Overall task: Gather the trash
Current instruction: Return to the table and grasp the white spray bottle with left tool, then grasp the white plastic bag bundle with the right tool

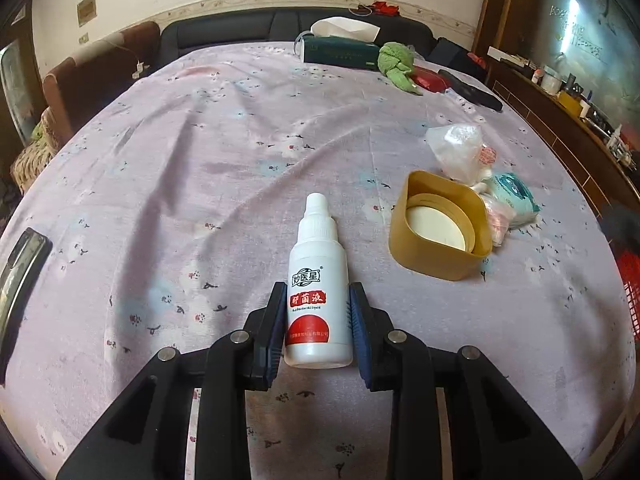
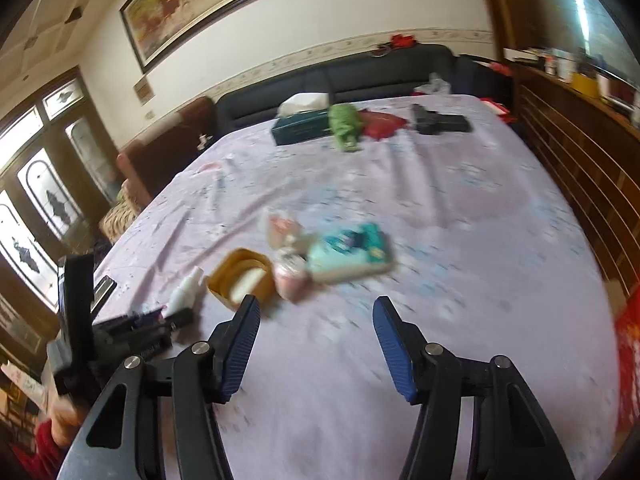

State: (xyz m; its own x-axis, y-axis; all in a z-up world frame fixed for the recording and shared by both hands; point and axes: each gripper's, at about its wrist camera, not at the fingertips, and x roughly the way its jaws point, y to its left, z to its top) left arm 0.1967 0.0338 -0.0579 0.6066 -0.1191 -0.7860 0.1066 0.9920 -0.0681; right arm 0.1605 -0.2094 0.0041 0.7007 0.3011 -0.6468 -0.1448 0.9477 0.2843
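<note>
**Left gripper closing on the spray bottle**

The step in hand looks like the first pickup: the left gripper has its fingers on either side of a small white bottle that lies on the lilac cloth, low in the centre of the left wrist view. The left pad seems to touch the bottle's side; on the right a thin dark gap shows, so I cannot tell whether the grip is firm yet. The jaws are narrow, about the bottle's width.

The bottle is white plastic with a ribbed neck and a clear cap pointing toward the top of the frame, a red label band and a red half-disc near its base. It lies label up, its base toward the camera.

Just right of it sits a mustard-yellow lid, hollow side up with a white liner inside. Behind the lid, toward the right edge, are crumpled clear bags and a teal tissue pack, touching one another.

The right gripper hangs over bare cloth at the bottom of its own blurred view, fingers wide apart and empty, the lid and bags above and to its left.

Next, I judge, the left jaws must finish squeezing the round, smooth body squarely so it does not roll or squirt out, then lift. A red crate edge at far right may be the bin.
</note>
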